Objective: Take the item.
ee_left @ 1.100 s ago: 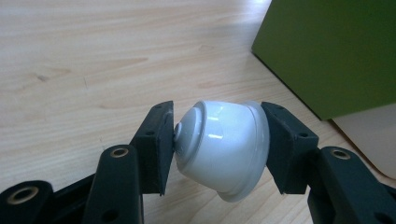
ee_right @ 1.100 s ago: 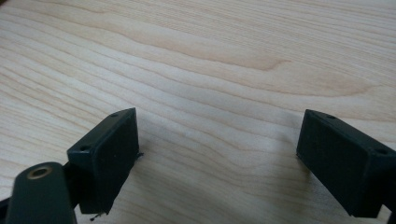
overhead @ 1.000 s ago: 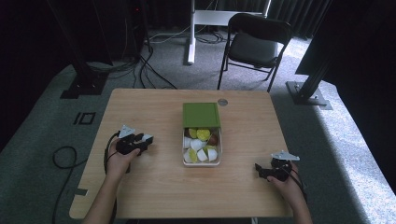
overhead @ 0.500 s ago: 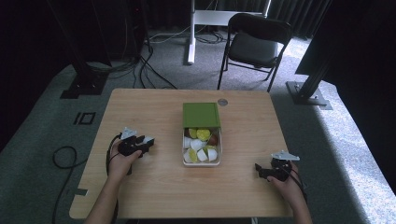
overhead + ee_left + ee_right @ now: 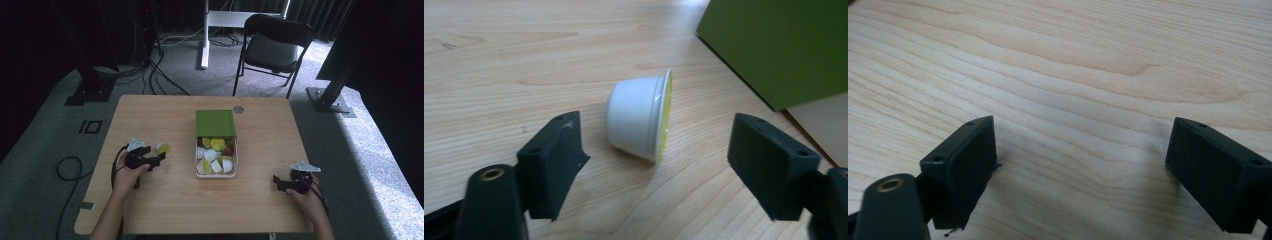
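Observation:
A white coffee capsule point(image 5: 639, 120) with a yellow-green lid lies on its side on the wooden table point(image 5: 165, 210), left of the box. My left gripper point(image 5: 661, 157) has just been opening. The capsule lies between its jaws, and neither pad touches it. From above, that gripper point(image 5: 159, 156) points right at the capsule point(image 5: 163, 148). My right gripper point(image 5: 278, 182) rests near the table's front right, open, with bare wood between its pads point(image 5: 963, 165).
A white box point(image 5: 198, 168) holding several white, yellow and brown capsules stands mid-table, its green lid point(image 5: 215, 123) at the far end; the lid point(image 5: 784, 45) also shows in the left gripper view. A chair point(image 5: 272, 47) and cables lie beyond the table.
The left gripper's jaws have parted, and the capsule now shows lying free on the table at their tips. Both hands have kept their places.

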Tool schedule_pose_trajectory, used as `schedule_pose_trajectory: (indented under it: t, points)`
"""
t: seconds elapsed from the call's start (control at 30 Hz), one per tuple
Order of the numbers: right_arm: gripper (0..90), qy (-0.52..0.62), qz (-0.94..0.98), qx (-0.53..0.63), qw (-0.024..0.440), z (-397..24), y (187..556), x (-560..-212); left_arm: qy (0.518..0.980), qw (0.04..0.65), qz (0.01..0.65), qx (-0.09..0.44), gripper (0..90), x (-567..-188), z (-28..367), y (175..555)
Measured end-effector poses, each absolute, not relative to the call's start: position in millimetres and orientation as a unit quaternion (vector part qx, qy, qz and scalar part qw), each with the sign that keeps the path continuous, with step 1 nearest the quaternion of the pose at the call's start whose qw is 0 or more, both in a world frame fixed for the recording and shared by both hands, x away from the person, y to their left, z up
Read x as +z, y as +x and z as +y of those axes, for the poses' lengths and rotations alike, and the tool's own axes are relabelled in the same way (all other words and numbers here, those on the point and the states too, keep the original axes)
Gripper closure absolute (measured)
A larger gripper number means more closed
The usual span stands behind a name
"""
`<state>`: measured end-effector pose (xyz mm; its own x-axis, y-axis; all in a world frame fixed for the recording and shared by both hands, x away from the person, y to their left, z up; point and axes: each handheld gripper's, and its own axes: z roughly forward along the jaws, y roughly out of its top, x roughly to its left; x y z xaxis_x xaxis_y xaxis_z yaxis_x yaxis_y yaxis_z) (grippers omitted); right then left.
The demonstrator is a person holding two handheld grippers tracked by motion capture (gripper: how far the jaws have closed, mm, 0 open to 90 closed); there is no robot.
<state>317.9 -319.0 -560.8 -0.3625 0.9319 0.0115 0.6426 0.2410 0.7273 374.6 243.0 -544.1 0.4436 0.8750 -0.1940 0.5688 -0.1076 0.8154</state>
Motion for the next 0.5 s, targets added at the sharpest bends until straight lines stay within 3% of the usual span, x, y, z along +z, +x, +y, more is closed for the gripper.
schedule_pose_trajectory:
  t: [0.5]
  points:
    - [12.6, 0.521, 0.756, 0.330, 0.219, -319.0, 317.9, -560.7, 0.738, 0.451, 0.470, 0.177, 18.9, -538.8, 259.0, 335.8]
